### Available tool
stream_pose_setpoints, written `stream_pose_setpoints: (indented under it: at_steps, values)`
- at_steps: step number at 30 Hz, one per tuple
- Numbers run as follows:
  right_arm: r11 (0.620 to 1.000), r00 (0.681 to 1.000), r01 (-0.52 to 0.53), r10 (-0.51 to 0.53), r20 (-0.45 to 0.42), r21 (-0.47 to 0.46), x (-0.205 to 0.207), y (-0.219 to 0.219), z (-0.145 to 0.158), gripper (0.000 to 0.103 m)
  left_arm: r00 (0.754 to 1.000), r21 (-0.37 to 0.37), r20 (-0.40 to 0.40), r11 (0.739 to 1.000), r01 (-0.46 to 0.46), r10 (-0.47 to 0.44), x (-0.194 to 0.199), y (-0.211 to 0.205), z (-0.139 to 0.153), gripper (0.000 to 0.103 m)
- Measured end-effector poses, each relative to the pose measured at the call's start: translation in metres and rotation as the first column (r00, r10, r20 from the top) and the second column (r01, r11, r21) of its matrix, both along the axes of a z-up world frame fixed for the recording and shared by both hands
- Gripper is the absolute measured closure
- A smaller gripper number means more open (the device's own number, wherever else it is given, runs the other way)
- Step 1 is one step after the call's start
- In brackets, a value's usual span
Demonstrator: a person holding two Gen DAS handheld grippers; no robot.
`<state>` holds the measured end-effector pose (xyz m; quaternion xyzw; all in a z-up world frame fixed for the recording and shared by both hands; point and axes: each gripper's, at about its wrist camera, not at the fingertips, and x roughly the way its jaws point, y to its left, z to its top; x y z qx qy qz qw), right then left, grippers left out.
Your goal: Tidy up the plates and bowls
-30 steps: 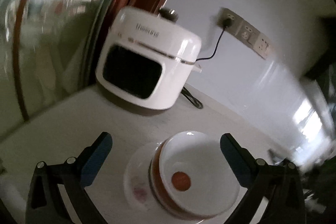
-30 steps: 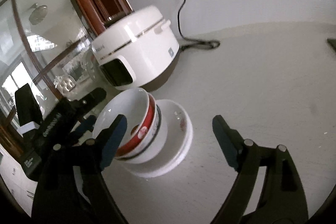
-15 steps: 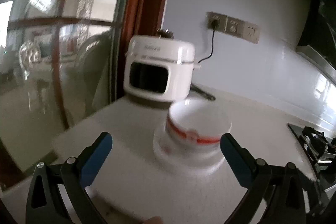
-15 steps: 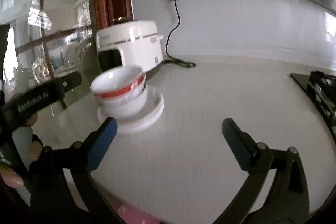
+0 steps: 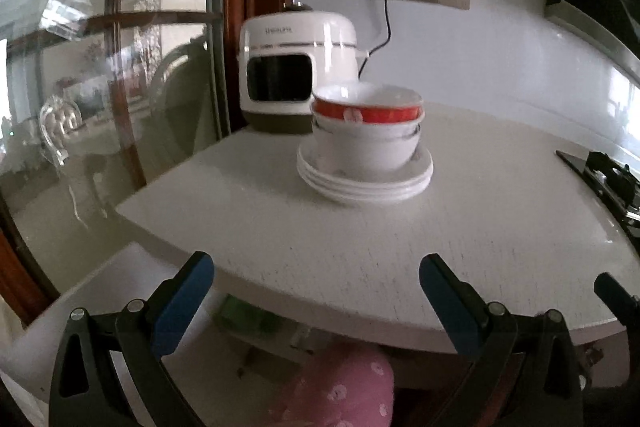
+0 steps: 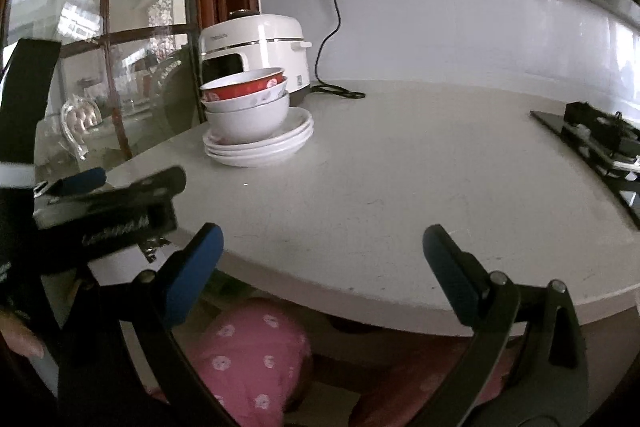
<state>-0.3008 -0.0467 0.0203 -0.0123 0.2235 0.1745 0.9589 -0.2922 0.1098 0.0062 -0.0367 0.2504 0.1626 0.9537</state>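
Bowls sit nested three deep, the red-banded one on top with white ones under it, all on a pile of white plates at the back left of the pale countertop, just in front of a white rice cooker whose lid lettering is too blurry to read. Left gripper and right gripper both hang spread wide with nothing held, out past the counter's near edge, well apart from the stack. There's white writing on the left gripper's body in the right wrist view, but it's smeared.
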Motion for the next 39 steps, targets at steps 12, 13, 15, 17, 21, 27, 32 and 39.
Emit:
stream_pose_setpoints:
  at_steps: [12,13,15,17,21,27,32,39]
  values:
    - [0.999,1.0,-0.017,0.017,-0.003,-0.03,-0.001,0.015,-0.006,0.003,0.999,-0.031,-0.03,0.999,0.012,-0.013,-0.003,0.01,-0.011,0.0]
    - [0.999,1.0,-0.019,0.019,-0.004,-0.033,-0.001,0.017,-0.007,0.002,0.999,-0.032,-0.032,0.999,0.012,-0.013,-0.003,0.011,-0.012,0.0]
    - [0.999,1.0,-0.025,0.024,-0.011,-0.038,0.0,0.018,-0.008,0.002,0.999,-0.03,-0.039,1.0,0.006,-0.007,-0.003,0.013,-0.014,0.0]
    - [0.999,1.0,-0.023,0.022,-0.02,-0.033,0.0,0.019,-0.01,0.002,0.999,-0.029,-0.043,1.0,0.001,-0.002,-0.003,0.013,-0.015,0.0]
    - [0.999,0.999,-0.018,0.017,-0.033,-0.031,0.001,0.02,-0.012,0.002,0.999,-0.026,-0.04,1.0,-0.006,0.005,-0.002,0.013,-0.015,0.0]
    - [0.999,0.999,-0.013,0.012,-0.039,-0.03,0.0,0.022,-0.013,0.002,0.999,-0.024,-0.034,1.0,-0.016,0.016,-0.003,0.015,-0.014,0.0]
    - [1.0,0.999,-0.007,0.006,-0.048,-0.018,0.002,0.02,-0.014,0.002,0.999,-0.029,-0.037,0.999,-0.021,0.02,-0.001,0.018,-0.014,0.0]
    - [1.0,0.998,-0.011,0.01,-0.057,-0.015,0.002,0.022,-0.015,0.002,0.999,-0.029,-0.036,0.999,-0.02,0.019,-0.001,0.019,-0.014,0.0]
